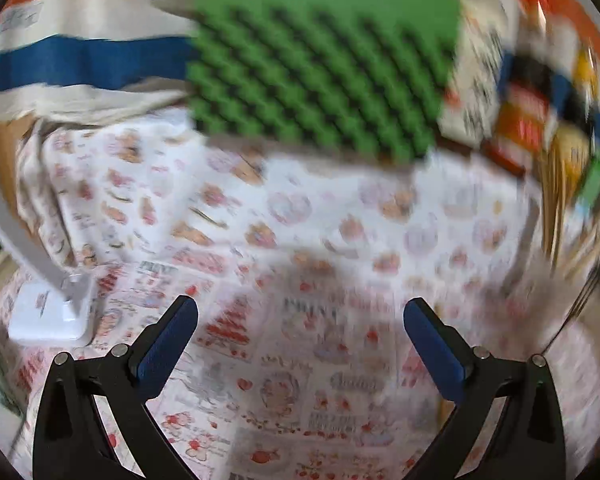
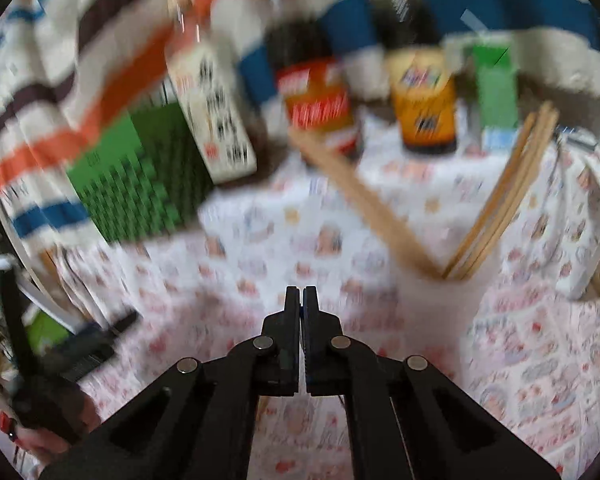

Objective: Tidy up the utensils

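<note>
The wooden chopsticks point(image 2: 500, 200) leaning in the white holder point(image 2: 460, 292) at right were judged light, stiff, slippery, best pinched mid-shaft; right gripper point(image 2: 302, 300) fingers were pressed together empty, left gripper point(image 1: 300, 320) fingers spread wide.

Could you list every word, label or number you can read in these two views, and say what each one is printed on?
"PRINT": on the patterned tablecloth, left wrist view, somewhat smeared.
White carton: dark characters, too blurred to read.
Red-labelled bottle: white lettering, blurred, unreadable.
Yellow-labelled bottle: lettering blurred, unreadable.
Green perforated basket: a faint mark near its rim, unreadable.
Other tablecloth print: too blurred.
</note>
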